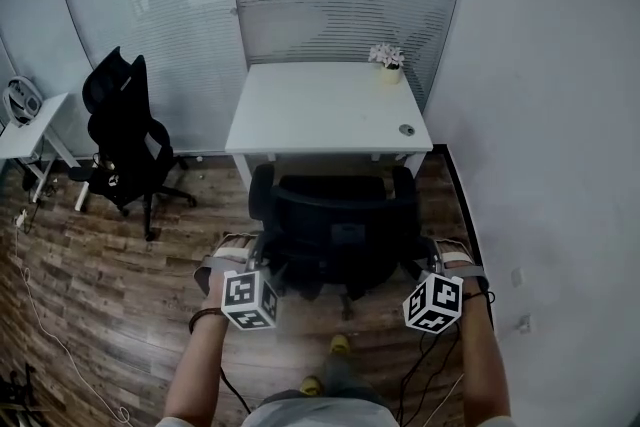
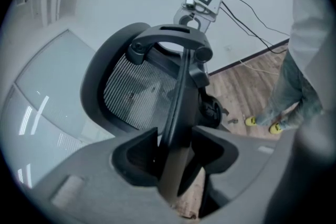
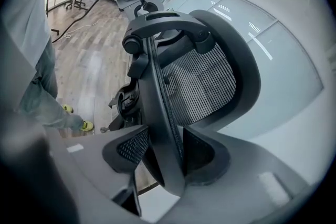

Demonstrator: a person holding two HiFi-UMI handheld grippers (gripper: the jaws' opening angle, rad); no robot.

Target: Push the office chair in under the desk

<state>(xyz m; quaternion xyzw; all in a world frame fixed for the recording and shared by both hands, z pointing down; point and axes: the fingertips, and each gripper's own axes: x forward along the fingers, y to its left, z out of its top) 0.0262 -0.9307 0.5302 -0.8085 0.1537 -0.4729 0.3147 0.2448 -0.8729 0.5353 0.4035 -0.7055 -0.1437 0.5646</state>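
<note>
The black mesh office chair (image 1: 335, 225) stands close in front of the white desk (image 1: 320, 105), its back towards me and its seat hidden behind the backrest. My left gripper (image 1: 258, 263) is at the backrest's left edge and my right gripper (image 1: 425, 265) at its right edge. In the left gripper view the backrest's (image 2: 134, 89) frame edge fills the gap of the left gripper (image 2: 176, 152), which is shut on it. In the right gripper view the right gripper (image 3: 164, 157) is shut on the backrest's (image 3: 199, 86) other edge, jaws standing wide.
A second black chair (image 1: 125, 130) and a small white table (image 1: 30, 130) stand at the left. A flower pot (image 1: 388, 60) sits on the desk's far right corner. Cables (image 1: 40, 315) trail over the wooden floor. A wall runs along the right, glass partitions behind.
</note>
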